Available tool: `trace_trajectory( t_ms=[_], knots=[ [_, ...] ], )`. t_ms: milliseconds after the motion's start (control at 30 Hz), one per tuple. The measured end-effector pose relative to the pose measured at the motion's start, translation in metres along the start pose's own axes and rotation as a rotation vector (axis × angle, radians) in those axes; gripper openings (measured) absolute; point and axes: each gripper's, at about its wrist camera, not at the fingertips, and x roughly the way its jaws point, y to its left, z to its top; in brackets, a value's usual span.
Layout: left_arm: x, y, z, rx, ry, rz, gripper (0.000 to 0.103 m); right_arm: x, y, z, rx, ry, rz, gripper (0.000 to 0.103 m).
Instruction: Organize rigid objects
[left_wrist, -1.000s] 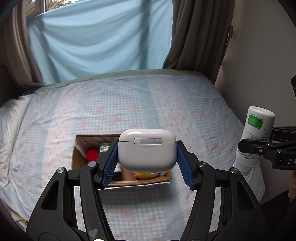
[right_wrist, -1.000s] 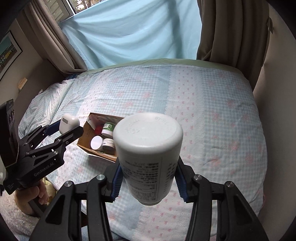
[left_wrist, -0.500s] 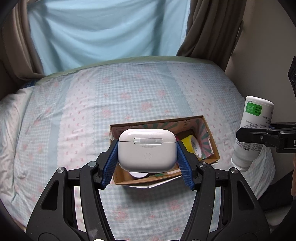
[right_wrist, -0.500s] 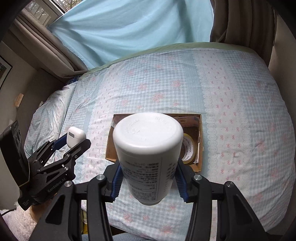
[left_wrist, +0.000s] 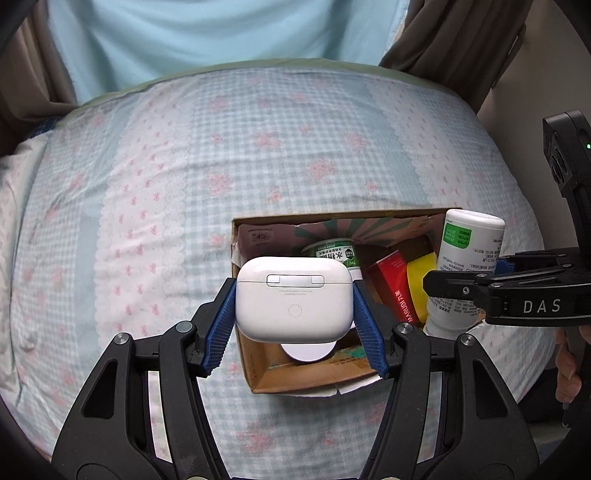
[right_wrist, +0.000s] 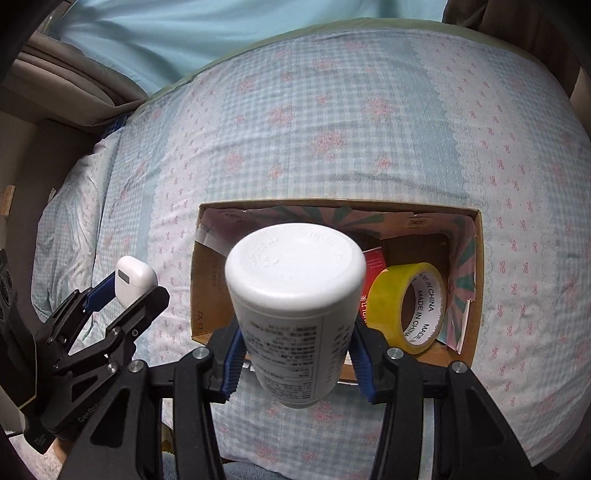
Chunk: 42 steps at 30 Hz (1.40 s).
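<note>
My left gripper (left_wrist: 293, 325) is shut on a white earbud case (left_wrist: 293, 299) and holds it above the left half of an open cardboard box (left_wrist: 255, 373) on the bed. My right gripper (right_wrist: 295, 354) is shut on a white bottle (right_wrist: 295, 295) with printed labels, held above the box (right_wrist: 476, 295). The bottle also shows at the right of the left wrist view (left_wrist: 465, 273); the earbud case shows at the left of the right wrist view (right_wrist: 133, 277). Inside the box lie a yellow tape roll (right_wrist: 406, 299), a red carton (left_wrist: 395, 291), a green-labelled jar (left_wrist: 332, 254) and a white lid (left_wrist: 308, 352).
The box sits on a bed with a blue-and-pink checked cover (left_wrist: 221, 155). A light blue sheet (left_wrist: 221, 37) and brown curtains (left_wrist: 461, 48) hang behind the bed. A wall stands close on the right. The bed's left side drops toward the floor (right_wrist: 22, 166).
Both grippers have moved forward and down toward the box, which now looks larger and lies directly under them. The grips on the case and the bottle are unchanged.
</note>
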Motion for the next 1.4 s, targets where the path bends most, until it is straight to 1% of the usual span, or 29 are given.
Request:
trace_trajectory(
  t_ms=[100, 200, 333, 433, 500, 533, 567, 600, 667, 733, 833, 967, 1133, 1300, 1400],
  knots=[
    [0.028, -0.004, 0.006, 0.023, 0.049, -0.009, 0.057, 0.026, -0.009, 0.006, 0.016, 0.062, -0.016, 0.046],
    [0.051, -0.009, 0.007, 0.046, 0.093, -0.014, 0.057, 0.044, -0.021, 0.010, 0.046, 0.108, -0.006, 0.046],
    [0.069, -0.018, 0.004, 0.077, 0.142, -0.017, 0.057, 0.062, -0.033, 0.015, 0.081, 0.174, 0.005, 0.046],
    [0.079, -0.022, 0.002, 0.083, 0.186, -0.043, 0.058, 0.072, -0.040, 0.016, 0.104, 0.211, 0.018, 0.046],
    [0.083, -0.023, -0.001, 0.065, 0.213, -0.088, 0.074, 0.070, -0.042, 0.017, 0.124, 0.197, 0.017, 0.050],
    [0.082, -0.024, -0.002, 0.060, 0.209, -0.090, 0.092, 0.068, -0.045, 0.017, 0.142, 0.190, 0.011, 0.063],
    [0.078, -0.026, -0.003, 0.065, 0.193, -0.075, 0.101, 0.065, -0.047, 0.019, 0.166, 0.184, 0.013, 0.081],
    [0.075, -0.027, -0.004, 0.074, 0.181, -0.064, 0.101, 0.061, -0.051, 0.019, 0.186, 0.169, 0.021, 0.088],
    [0.070, -0.031, -0.005, 0.090, 0.181, -0.052, 0.101, 0.053, -0.055, 0.019, 0.211, 0.147, 0.043, 0.093],
    [0.063, -0.033, -0.006, 0.104, 0.176, -0.037, 0.101, 0.051, -0.056, 0.016, 0.199, 0.172, 0.050, 0.097],
    [0.050, -0.035, -0.009, 0.108, 0.162, -0.030, 0.101, 0.042, -0.052, 0.008, 0.176, 0.150, 0.031, 0.097],
    [0.028, -0.041, -0.012, 0.118, 0.127, -0.020, 0.101, 0.026, -0.047, -0.004, 0.188, 0.112, 0.068, 0.097],
    [-0.004, -0.052, -0.019, 0.128, 0.069, -0.011, 0.101, -0.004, -0.036, -0.022, 0.156, 0.051, 0.068, 0.097],
    [-0.039, -0.053, -0.031, 0.079, 0.027, -0.016, 0.101, -0.043, -0.024, -0.043, 0.134, -0.028, 0.077, 0.097],
    [-0.066, -0.053, -0.037, 0.060, -0.008, -0.003, 0.101, -0.072, -0.021, -0.058, 0.120, -0.084, 0.076, 0.097]
  ],
)
